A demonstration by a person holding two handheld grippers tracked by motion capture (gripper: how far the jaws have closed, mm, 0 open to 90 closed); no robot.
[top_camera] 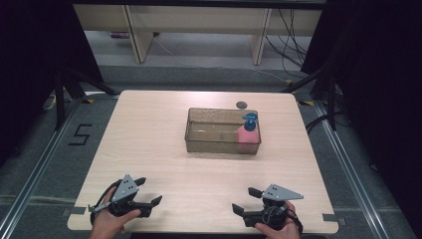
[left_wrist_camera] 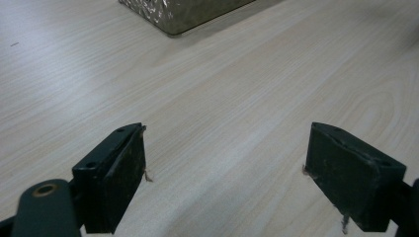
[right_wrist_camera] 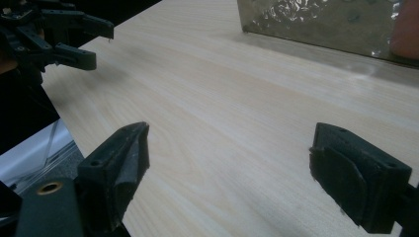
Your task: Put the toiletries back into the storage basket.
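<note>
1. Resting at the near edge of the wooden table (top_camera: 164,149), the left gripper (top_camera: 149,191) is sitting in the person's left hand (top_camera: 107,224), its jaws spread wide and holding nothing; in the left gripper view the same gripper (left_wrist_camera: 225,173) is showing bare tabletop between its two black pads.
2. Sitting at the near right edge, the right gripper (top_camera: 245,199) is being held by the right hand (top_camera: 276,230), its jaws likewise standing wide apart with nothing between them; the right gripper view is showing that gripper (right_wrist_camera: 227,173) over plain wood.
3. Standing at the table's middle, well apart from both grippers, a translucent brownish bin (top_camera: 214,145) is holding a pink bottle (top_camera: 247,137) with a blue pump top.
4. Leaning or standing in the bin's right end, the bottle is touching the right wall as far as can be told.
5. Lying just beyond the bin's far right corner, a small dark round disc (top_camera: 242,104) is sitting on the table.
</note>
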